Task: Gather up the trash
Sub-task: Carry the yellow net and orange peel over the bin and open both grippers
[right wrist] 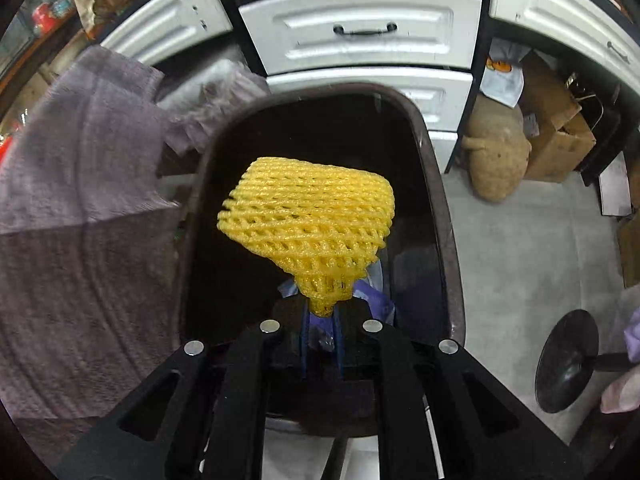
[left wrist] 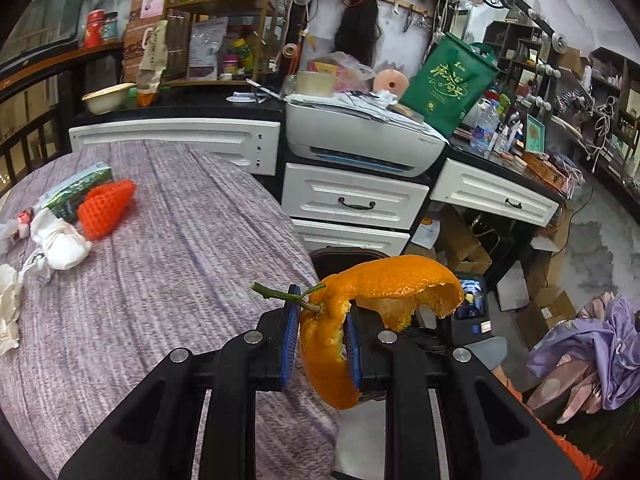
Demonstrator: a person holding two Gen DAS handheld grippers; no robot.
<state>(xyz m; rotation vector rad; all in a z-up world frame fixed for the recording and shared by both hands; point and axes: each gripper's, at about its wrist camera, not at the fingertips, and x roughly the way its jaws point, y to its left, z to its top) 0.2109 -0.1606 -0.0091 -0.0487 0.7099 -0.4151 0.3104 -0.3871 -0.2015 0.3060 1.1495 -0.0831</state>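
Note:
My left gripper [left wrist: 322, 305] is shut on a curled orange peel [left wrist: 384, 280] with a green stem, held past the table's right edge, above the dark trash bin [left wrist: 340, 254]. In the right wrist view, my right gripper [right wrist: 321, 313] points steeply down over the open bin [right wrist: 436, 200]. The narrow end of a yellow foam fruit net [right wrist: 308, 216] sits pinched between its blue pads. On the table at the left lie an orange foam net [left wrist: 106, 208], a green carton [left wrist: 76, 192] and crumpled white tissue [left wrist: 60, 244].
A purple striped cloth [left wrist: 160, 260] covers the table. White drawers [left wrist: 352, 200] and a printer [left wrist: 360, 136] stand behind the bin. Cardboard boxes [right wrist: 556, 136], a tan sack [right wrist: 496, 160] and a black round base [right wrist: 566, 360] sit on the floor to the right.

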